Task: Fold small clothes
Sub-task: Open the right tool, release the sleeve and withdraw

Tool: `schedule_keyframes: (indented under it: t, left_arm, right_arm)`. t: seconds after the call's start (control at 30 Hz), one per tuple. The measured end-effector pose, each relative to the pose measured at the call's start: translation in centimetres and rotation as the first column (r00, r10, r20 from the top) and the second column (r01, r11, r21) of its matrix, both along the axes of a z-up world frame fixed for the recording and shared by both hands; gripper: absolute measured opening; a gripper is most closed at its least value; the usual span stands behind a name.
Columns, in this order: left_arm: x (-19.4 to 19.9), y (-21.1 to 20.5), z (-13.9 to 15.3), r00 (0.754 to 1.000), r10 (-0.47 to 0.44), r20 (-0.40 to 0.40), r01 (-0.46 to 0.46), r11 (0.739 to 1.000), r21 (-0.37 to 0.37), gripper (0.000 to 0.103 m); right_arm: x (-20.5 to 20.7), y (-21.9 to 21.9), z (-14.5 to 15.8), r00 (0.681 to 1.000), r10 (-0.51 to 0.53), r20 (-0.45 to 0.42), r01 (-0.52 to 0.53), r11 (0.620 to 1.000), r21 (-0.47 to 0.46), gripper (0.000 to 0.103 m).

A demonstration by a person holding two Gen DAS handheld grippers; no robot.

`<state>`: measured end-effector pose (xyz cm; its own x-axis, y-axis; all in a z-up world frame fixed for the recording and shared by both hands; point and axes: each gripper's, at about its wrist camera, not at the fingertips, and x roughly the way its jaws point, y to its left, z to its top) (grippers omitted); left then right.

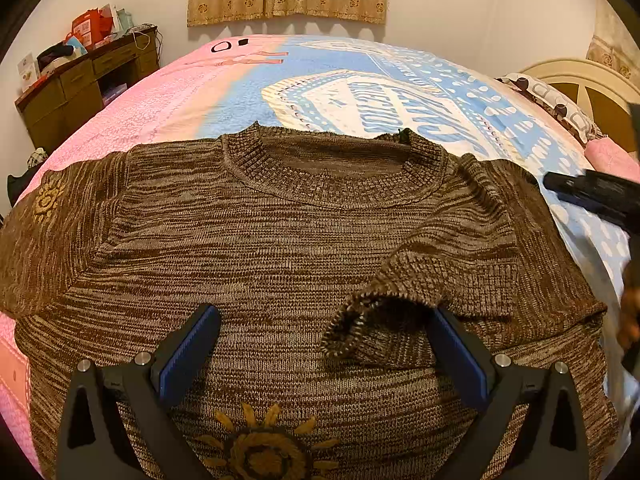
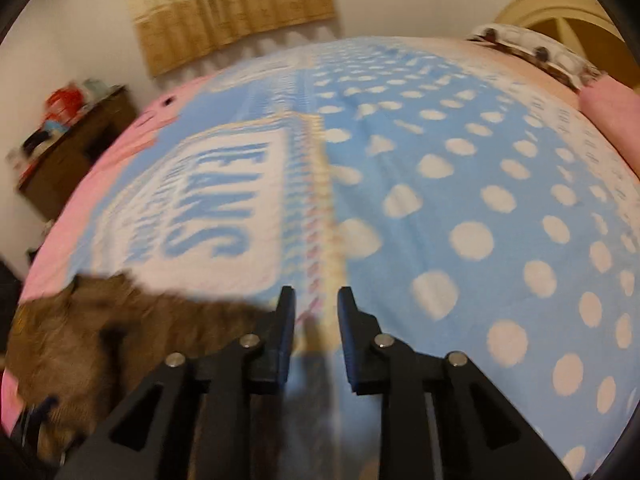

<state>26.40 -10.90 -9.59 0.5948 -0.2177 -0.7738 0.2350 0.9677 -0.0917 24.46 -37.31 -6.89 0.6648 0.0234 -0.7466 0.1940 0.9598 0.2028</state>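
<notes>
Currently sweater point(image 1: 280, 248) flat on bed point(image 1: 224, 96), filling frame centre; left claw point(image 1: 320, 344) spread directly over folded-in cuff point(image 1: 360, 320) (nearer hand). Right claw point(image 2: 316, 300) narrowly parted, empty, sweater lower left.

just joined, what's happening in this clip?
A person with a hand-held gripper in each hand is folding a brown knit sweater laid flat on a bed. One sleeve is already folded across the chest. The left hand-held gripper hovers wide open over the sweater near the sleeve cuff. The right hand-held gripper is off to the side over the bedspread, slightly open, holding nothing.
</notes>
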Motion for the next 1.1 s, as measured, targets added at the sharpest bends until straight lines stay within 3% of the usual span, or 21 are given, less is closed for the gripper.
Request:
schedule_keyframes:
  t: [0.03,0.07,0.1,0.17,0.23,0.3,0.4,0.53,0.7,0.83,0.97,1.1]
  left_arm:
    - [0.0,0.0,0.0,1.0,0.0,0.0,0.0,1.0,-0.002,0.102]
    - [0.0,-0.1,0.0,1.0,0.0,0.0,0.0,1.0,-0.002,0.102]
    - [0.0,-0.1,0.0,1.0,0.0,0.0,0.0,1.0,0.0,0.102]
    - [0.0,-0.1,0.0,1.0,0.0,-0.001,0.0,1.0,0.001,0.102]
    - [0.0,0.0,0.0,1.0,0.0,-0.001,0.0,1.0,-0.007,0.102]
    - [0.0,0.5,0.1,1.0,0.0,0.0,0.0,0.999,-0.035,0.102]
    - [-0.1,1.5,0.6,1.0,0.007,-0.003,-0.007,0.995,-0.099,0.102]
    - [-0.7,3.8,1.6,0.994,0.107,-0.006,-0.107,0.994,-0.03,0.102]
    - [-1.6,7.7,3.0,0.984,0.172,0.035,-0.172,0.985,-0.005,0.102]
    - [-2.1,9.4,3.6,0.981,0.183,0.064,-0.185,0.983,0.019,0.102]
    - [-2.2,10.1,3.3,0.98,0.19,0.065,-0.192,0.981,0.022,0.102]
    - [-2.1,10.3,2.6,0.98,0.196,0.043,-0.196,0.981,0.008,0.102]
  right_arm:
    - [-0.9,0.2,0.1,1.0,0.023,0.008,-0.023,1.0,0.02,0.046]
    - [-1.5,0.7,0.2,0.999,0.038,0.019,-0.039,0.998,0.049,0.062]
    - [-2.3,0.8,0.1,0.998,0.049,0.031,-0.051,0.996,0.079,0.068]
    - [-3.2,2.2,-0.3,0.998,0.063,0.026,-0.065,0.994,0.093,0.068]
    - [-3.5,3.1,-1.3,0.997,0.077,-0.012,-0.076,0.995,0.072,0.065]
    - [-3.9,4.1,-1.6,0.996,0.083,-0.022,-0.081,0.996,0.045,0.049]
    - [-4.8,5.6,-1.1,0.99,0.139,0.021,-0.14,0.986,0.088,0.027]
    - [-4.8,8.9,-0.6,0.978,0.209,0.014,-0.209,0.978,0.01,0.028]
    - [-3.0,13.4,0.6,0.956,0.292,-0.017,-0.291,0.945,-0.151,0.029]
    - [-2.9,15.3,2.0,0.979,0.202,0.013,-0.185,0.922,-0.341,0.028]
    - [-4.4,13.5,2.6,0.996,0.07,0.062,-0.043,0.93,-0.366,0.029]
    - [-6.8,10.5,2.7,0.993,-0.066,0.096,0.099,0.911,-0.4,0.03]
